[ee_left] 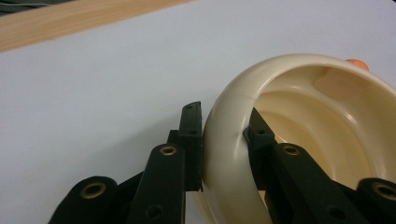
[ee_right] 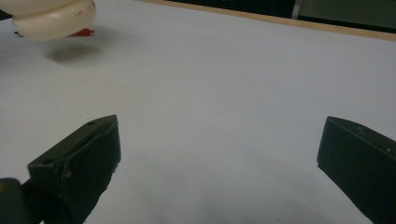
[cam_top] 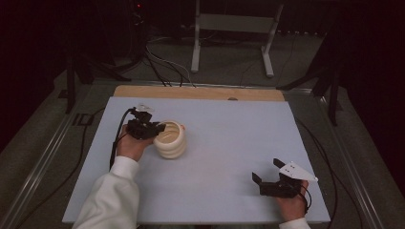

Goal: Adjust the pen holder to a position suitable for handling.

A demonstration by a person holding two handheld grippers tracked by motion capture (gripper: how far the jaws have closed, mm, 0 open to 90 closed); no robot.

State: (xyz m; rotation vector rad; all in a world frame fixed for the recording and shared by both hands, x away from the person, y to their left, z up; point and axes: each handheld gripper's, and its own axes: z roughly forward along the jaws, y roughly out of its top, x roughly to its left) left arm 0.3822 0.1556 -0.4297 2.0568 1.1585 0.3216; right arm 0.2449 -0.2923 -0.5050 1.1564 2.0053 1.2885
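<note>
A cream ribbed bowl (cam_top: 169, 139) is at the left-middle of the pale mat (cam_top: 224, 129). My left gripper (cam_top: 160, 128) is shut on its near rim, one jaw outside the wall and one inside, as the left gripper view shows (ee_left: 224, 126). In the right gripper view the bowl (ee_right: 46, 16) hangs a little above its shadow, tilted. A small orange-red thing (ee_left: 357, 64) peeks from behind its far rim, also seen under the bowl (ee_right: 81, 32). My right gripper (cam_top: 266, 170) rests near the front right, jaws wide open (ee_right: 219, 140) with nothing between them.
A wooden strip (cam_top: 200, 92) runs along the mat's far edge. Beyond the table stand a grey metal frame (cam_top: 229, 28) and loose cables (cam_top: 162, 67) on the floor. Metal rails (cam_top: 43, 157) flank the table.
</note>
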